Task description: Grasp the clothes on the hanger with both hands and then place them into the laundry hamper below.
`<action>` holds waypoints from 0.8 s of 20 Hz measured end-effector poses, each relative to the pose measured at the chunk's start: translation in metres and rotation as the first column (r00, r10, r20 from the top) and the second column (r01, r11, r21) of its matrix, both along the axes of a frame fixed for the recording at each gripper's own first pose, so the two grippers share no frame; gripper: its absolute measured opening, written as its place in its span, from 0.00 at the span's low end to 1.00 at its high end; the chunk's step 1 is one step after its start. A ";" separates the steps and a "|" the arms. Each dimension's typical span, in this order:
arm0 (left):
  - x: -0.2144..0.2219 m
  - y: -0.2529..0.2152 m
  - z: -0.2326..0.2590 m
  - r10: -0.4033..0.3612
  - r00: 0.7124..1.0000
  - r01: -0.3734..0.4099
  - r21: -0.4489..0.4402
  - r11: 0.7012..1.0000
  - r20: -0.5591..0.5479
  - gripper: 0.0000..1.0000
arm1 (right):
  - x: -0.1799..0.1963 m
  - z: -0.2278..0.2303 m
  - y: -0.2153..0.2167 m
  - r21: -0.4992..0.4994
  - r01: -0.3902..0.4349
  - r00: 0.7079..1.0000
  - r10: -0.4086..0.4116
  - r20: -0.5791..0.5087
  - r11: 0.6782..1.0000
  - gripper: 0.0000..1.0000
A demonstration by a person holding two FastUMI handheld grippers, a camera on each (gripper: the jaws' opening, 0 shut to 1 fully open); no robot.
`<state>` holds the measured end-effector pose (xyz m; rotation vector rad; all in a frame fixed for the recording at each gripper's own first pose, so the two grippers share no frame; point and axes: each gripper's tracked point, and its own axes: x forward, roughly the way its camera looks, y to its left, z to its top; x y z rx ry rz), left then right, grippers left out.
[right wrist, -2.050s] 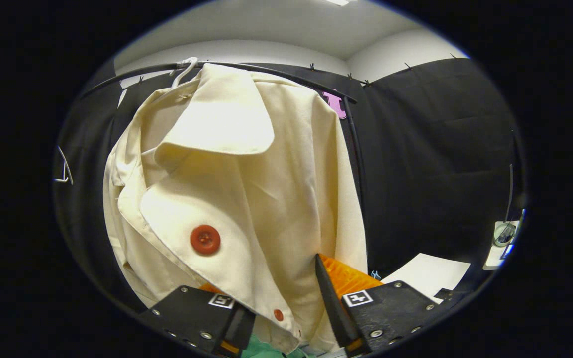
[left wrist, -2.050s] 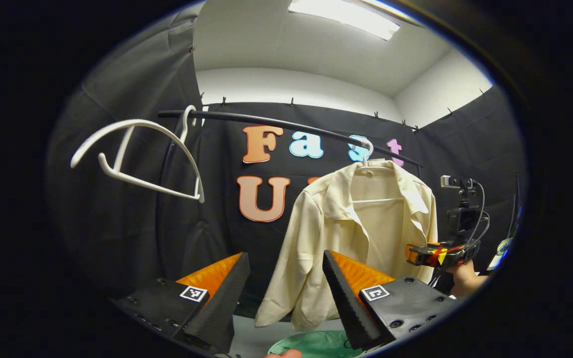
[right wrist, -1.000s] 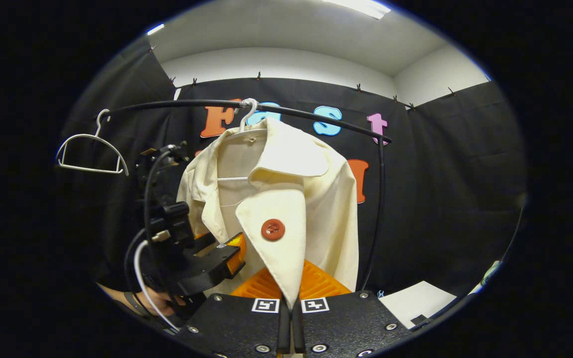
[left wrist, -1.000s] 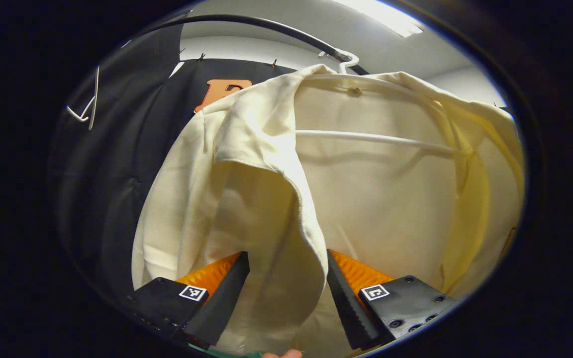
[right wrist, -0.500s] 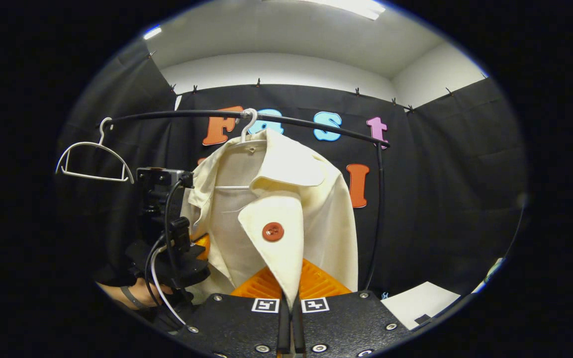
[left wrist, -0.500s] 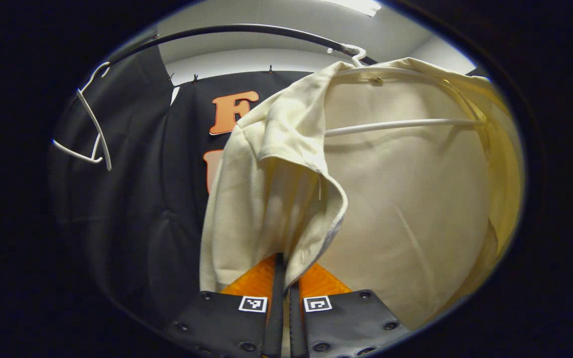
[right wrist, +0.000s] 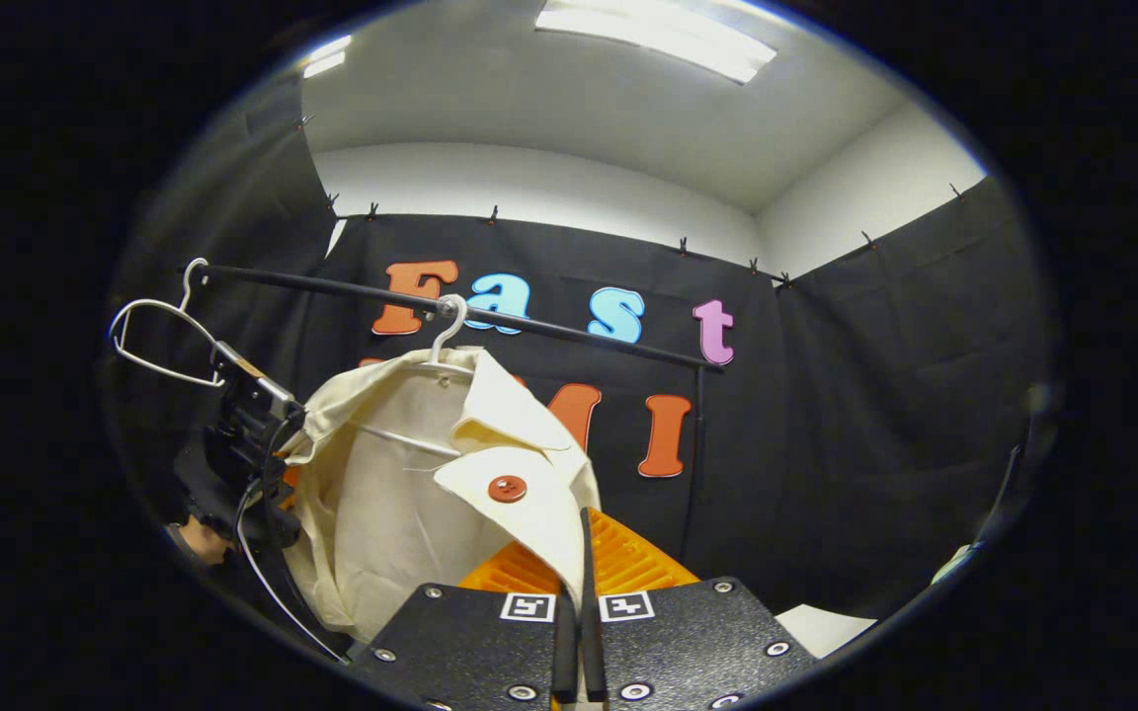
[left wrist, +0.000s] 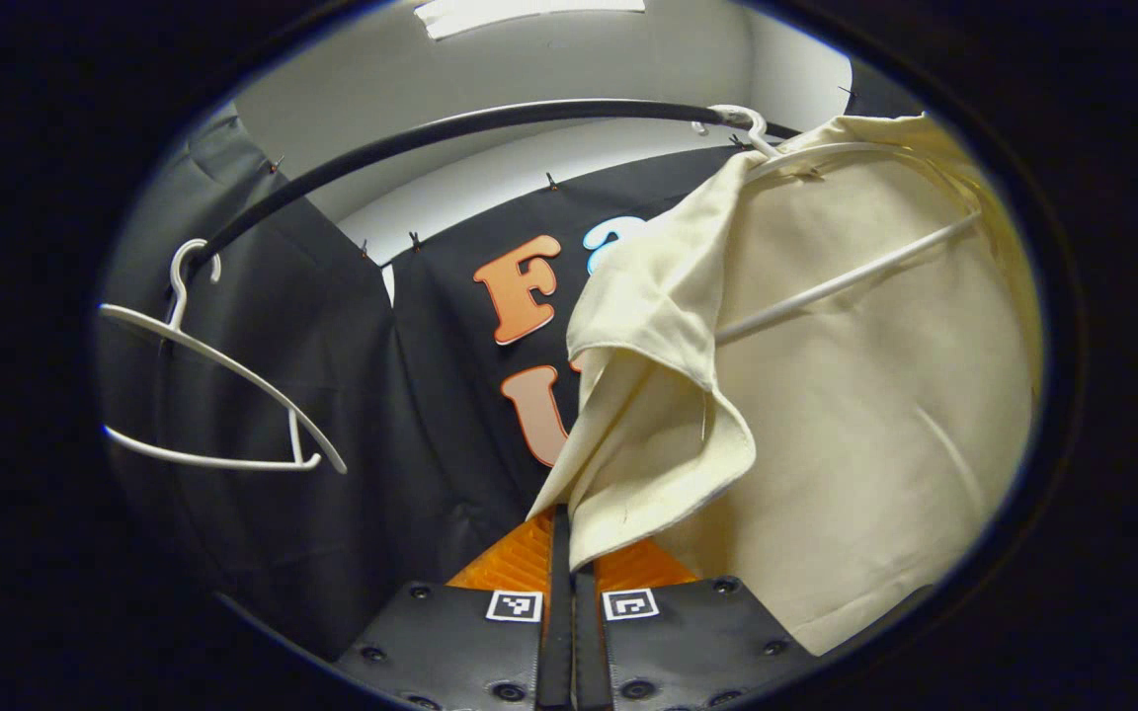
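A cream shirt with a red button hangs on a white hanger whose hook sits on the black rail. In the left gripper view my left gripper is shut on the shirt's left front edge. In the right gripper view my right gripper is shut on the other front flap, just below the button. That view has the shirt spread between both grippers, with the left gripper and the hand holding it at the shirt's left side.
An empty white hanger hangs near the rail's left end, and appears in the right gripper view as the same hanger. Black cloth walls stand behind and to both sides. A white sheet lies low on the right.
My left gripper closed on the shirt's left front edge. Both grippers have drawn back and outward, pulling the shirt's fronts apart and tilting the hanger on the rail.
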<state>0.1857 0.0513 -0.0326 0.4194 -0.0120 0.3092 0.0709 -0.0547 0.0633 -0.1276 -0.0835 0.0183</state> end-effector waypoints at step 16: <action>0.063 0.038 0.065 0.005 0.998 -0.004 -0.010 1.000 0.056 0.08 | 0.147 0.108 -0.111 0.002 0.129 0.986 -0.128 0.105 0.992 0.01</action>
